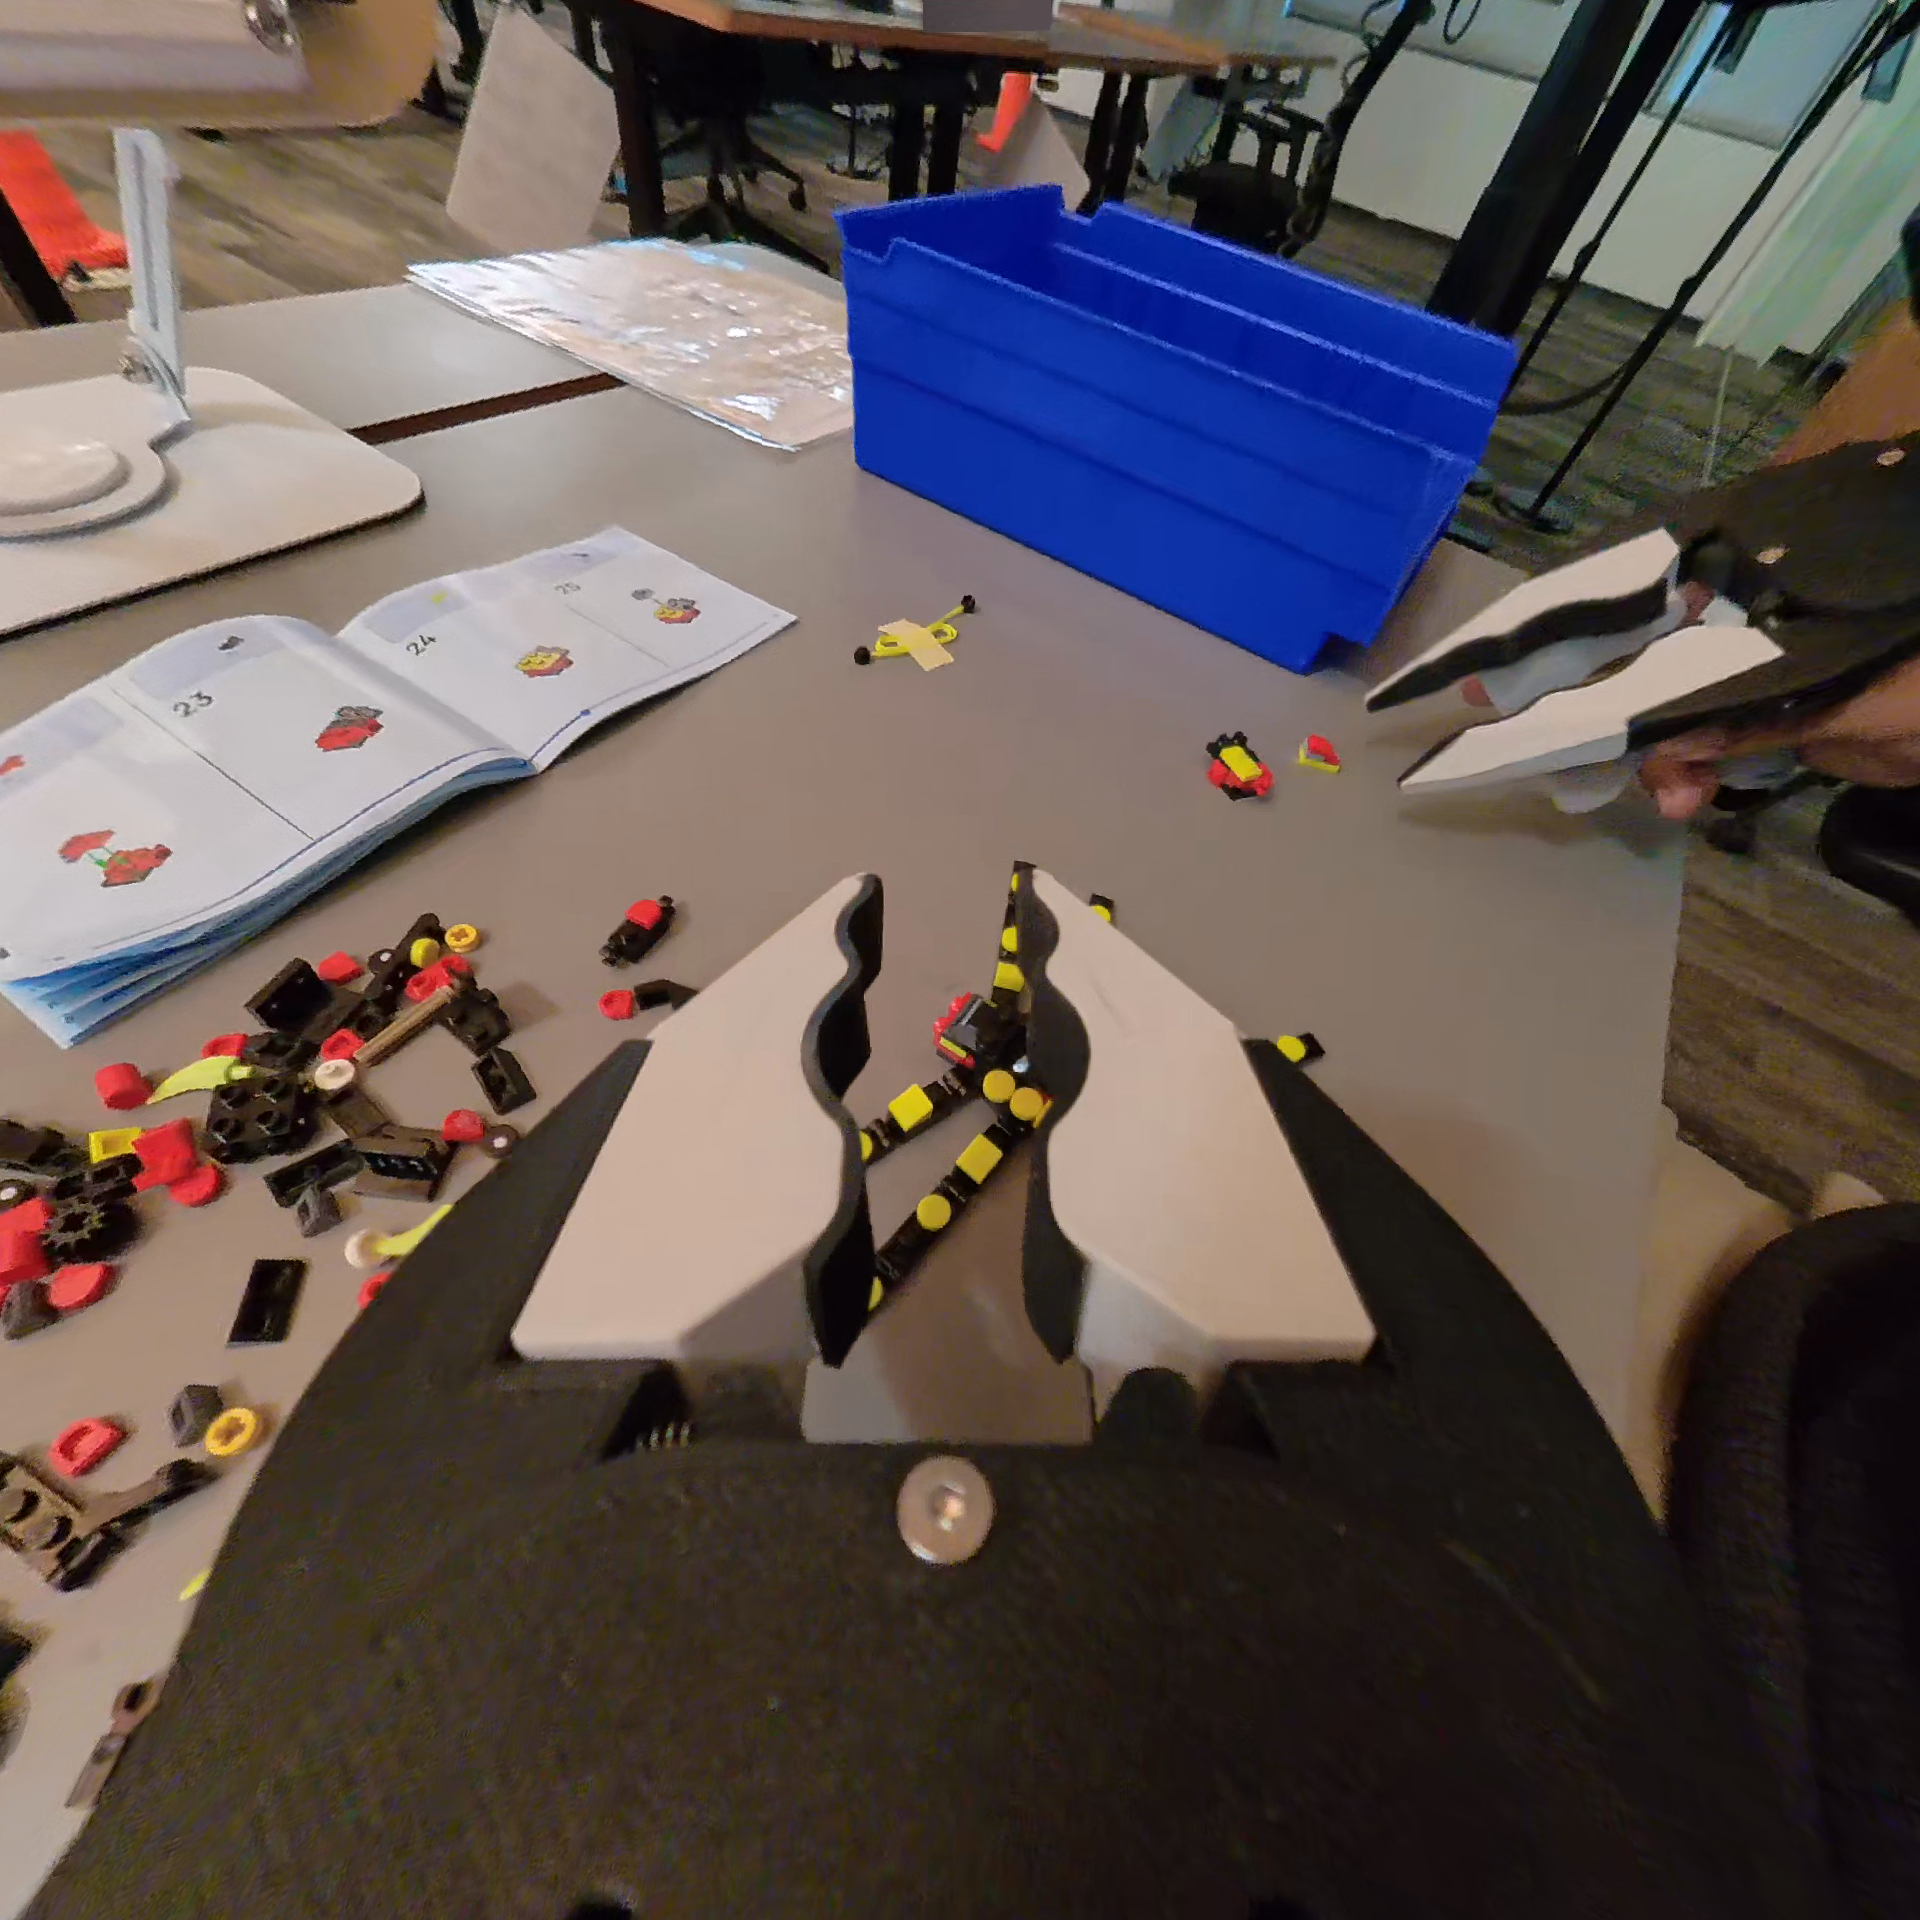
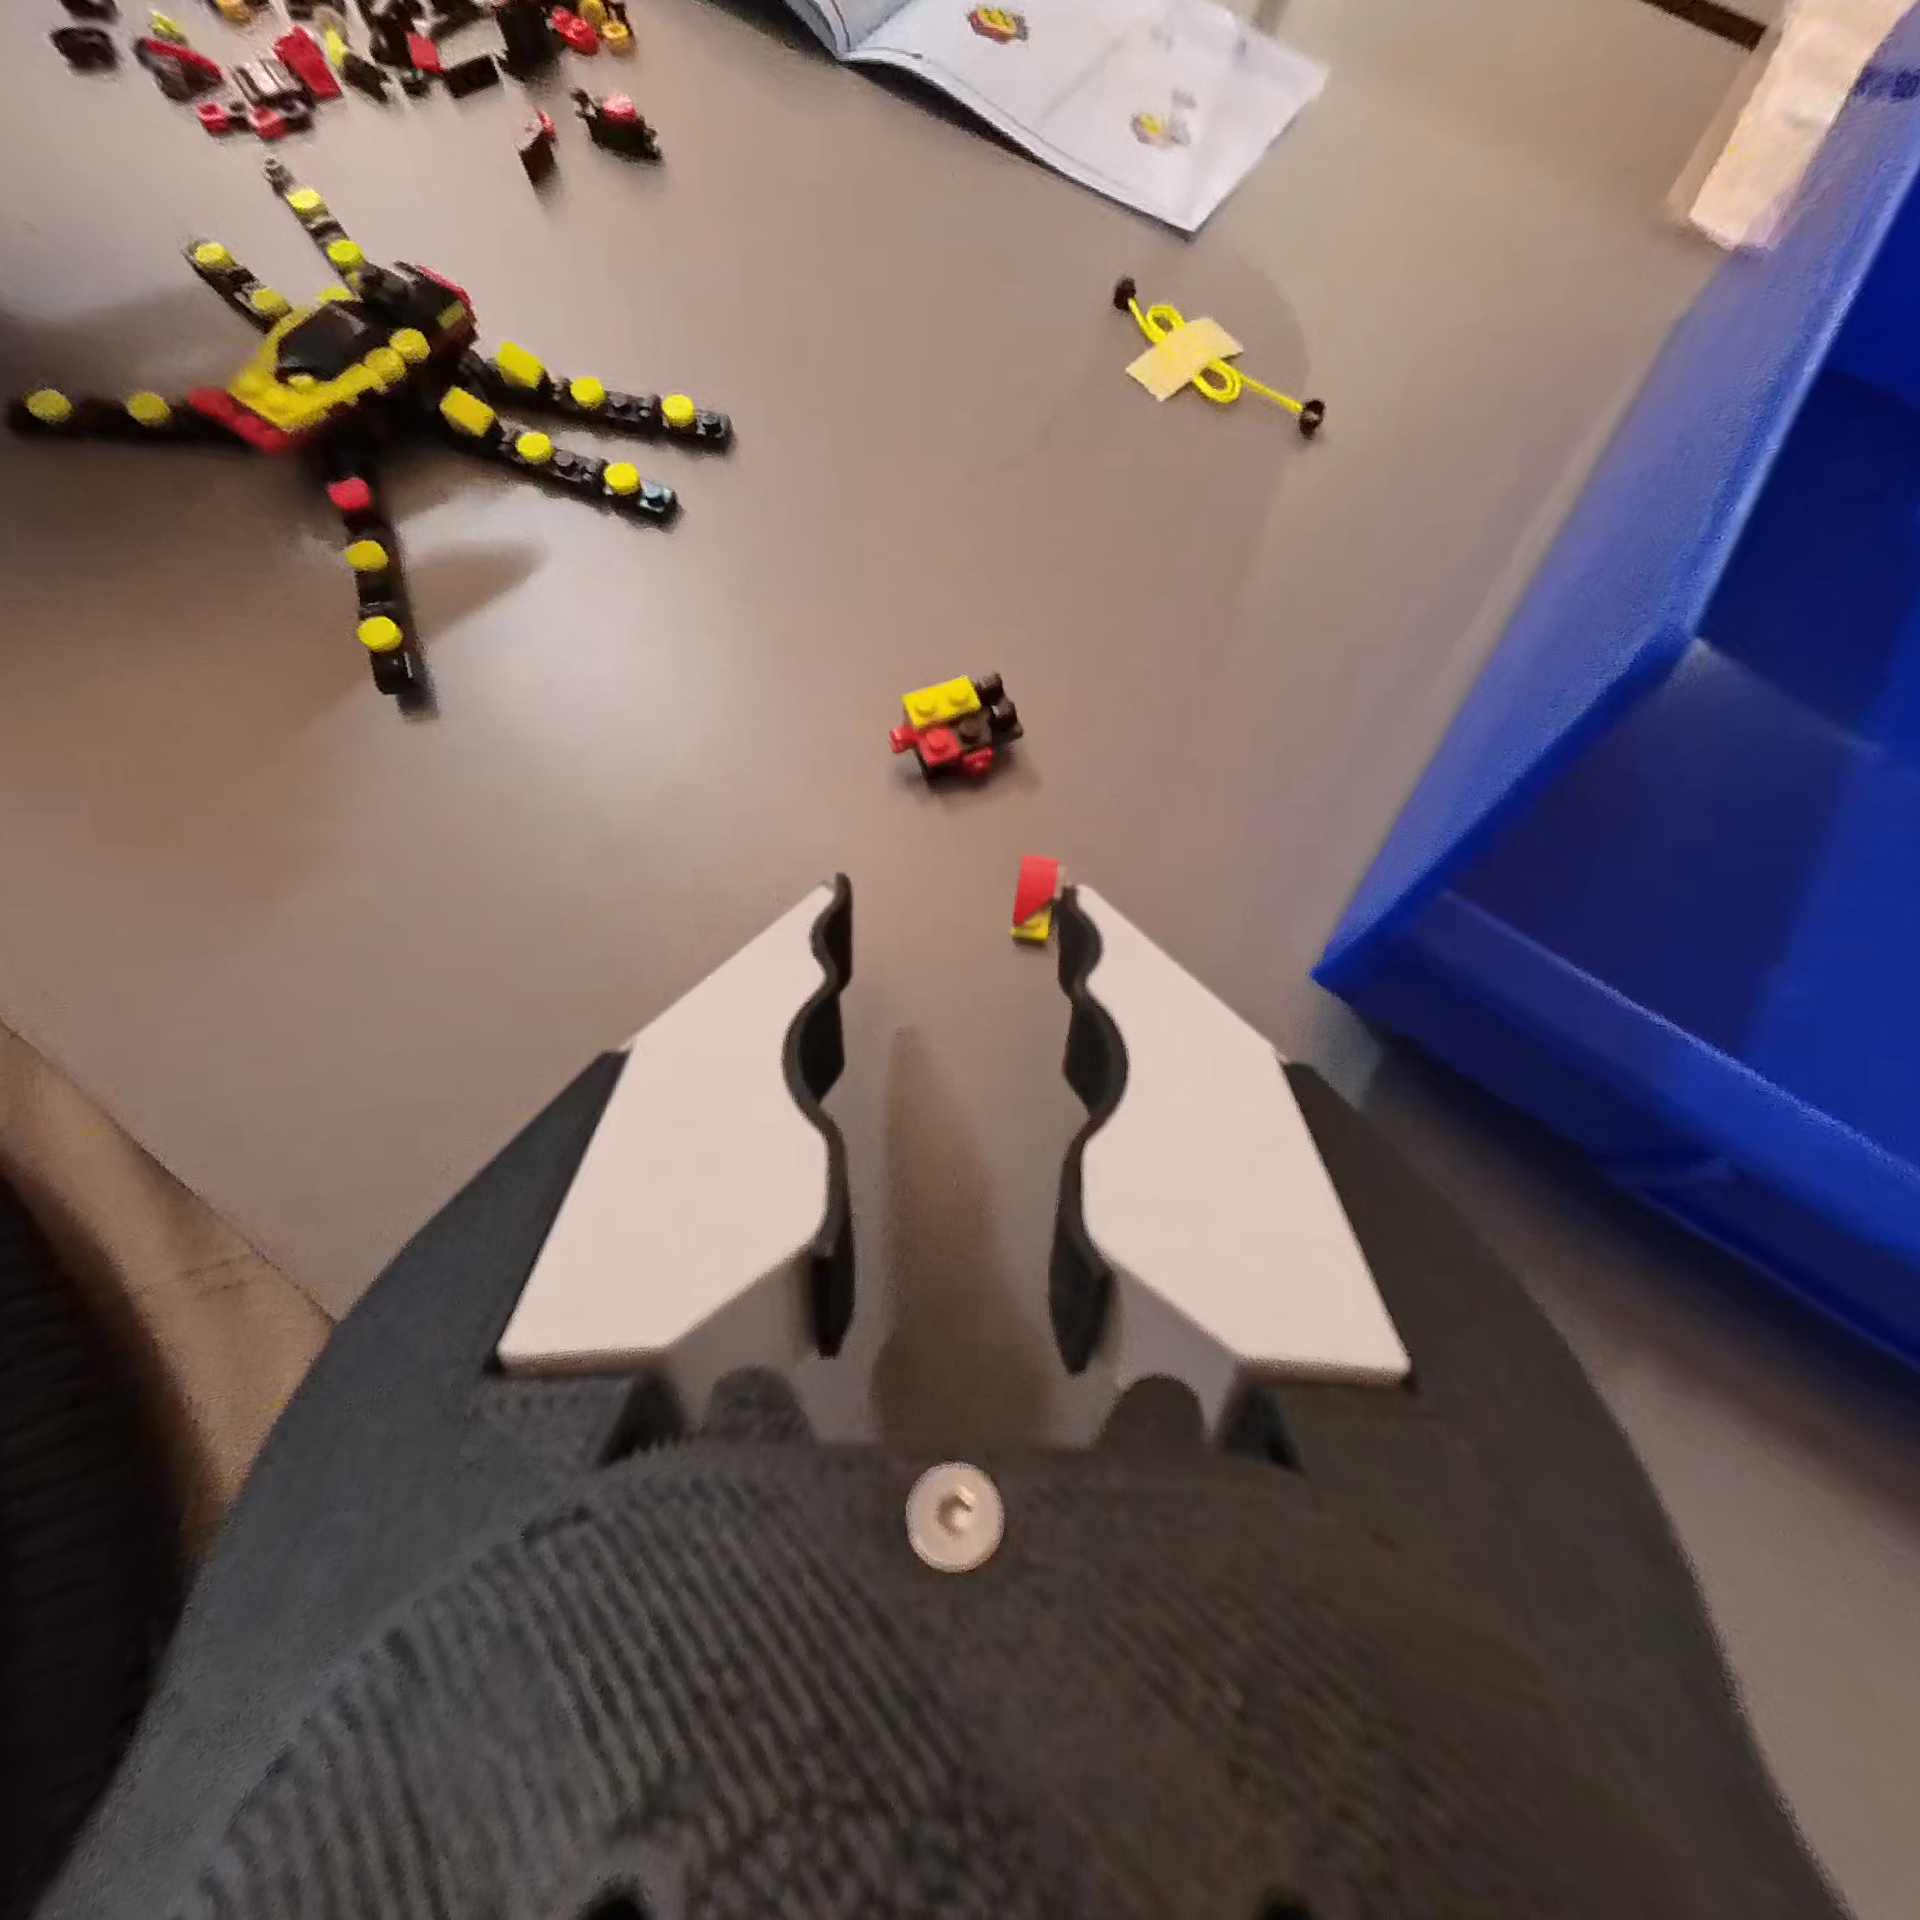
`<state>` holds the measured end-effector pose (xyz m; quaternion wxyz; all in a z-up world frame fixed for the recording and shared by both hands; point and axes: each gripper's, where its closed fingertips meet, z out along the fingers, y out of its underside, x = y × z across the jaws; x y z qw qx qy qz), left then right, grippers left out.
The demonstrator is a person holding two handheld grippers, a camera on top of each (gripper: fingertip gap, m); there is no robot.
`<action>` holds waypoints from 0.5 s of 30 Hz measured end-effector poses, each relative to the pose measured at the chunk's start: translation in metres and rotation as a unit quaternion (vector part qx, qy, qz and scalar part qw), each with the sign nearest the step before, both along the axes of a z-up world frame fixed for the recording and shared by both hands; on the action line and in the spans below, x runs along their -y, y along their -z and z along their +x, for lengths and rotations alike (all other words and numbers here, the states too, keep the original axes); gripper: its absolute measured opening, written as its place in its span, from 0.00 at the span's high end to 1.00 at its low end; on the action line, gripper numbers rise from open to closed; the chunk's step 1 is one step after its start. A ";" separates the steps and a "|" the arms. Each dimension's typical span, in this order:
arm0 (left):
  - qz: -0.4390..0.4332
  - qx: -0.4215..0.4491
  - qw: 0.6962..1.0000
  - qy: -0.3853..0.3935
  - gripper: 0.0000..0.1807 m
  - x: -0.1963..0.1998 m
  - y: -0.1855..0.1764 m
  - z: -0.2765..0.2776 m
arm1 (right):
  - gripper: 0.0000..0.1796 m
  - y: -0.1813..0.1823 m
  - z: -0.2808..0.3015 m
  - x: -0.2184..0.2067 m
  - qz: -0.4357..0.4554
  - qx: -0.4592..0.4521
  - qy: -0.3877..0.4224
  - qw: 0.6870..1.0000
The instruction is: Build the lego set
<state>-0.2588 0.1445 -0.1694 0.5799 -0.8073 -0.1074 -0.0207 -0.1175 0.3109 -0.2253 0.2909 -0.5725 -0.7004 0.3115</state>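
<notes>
Lego pieces lie scattered in black, red and yellow on the grey desk, at the left of the left wrist view. Over the spider-like model hangs the left gripper, its jaws narrowly parted with nothing clamped; the model's black legs with yellow studs show in the gap and beyond. An open instruction booklet lies further left, a blue bin stands behind, and a yellow string piece with a bit of tape lies before the bin. Near the right edge, the right gripper hovers just beside a small red, yellow and black assembly and a small red-and-yellow piece.

From the right wrist view, the right gripper has its jaws open and empty. The red-and-yellow piece sits by the tip of one finger, whether touching I cannot tell. The small assembly lies just ahead, the spider-like model well apart at upper left, and the blue bin at right.
</notes>
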 end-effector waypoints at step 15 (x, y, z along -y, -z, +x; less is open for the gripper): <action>-0.031 0.012 0.986 0.165 0.69 -0.072 -0.019 0.093 | 0.85 0.011 -0.003 -0.013 -0.025 0.022 0.033 0.999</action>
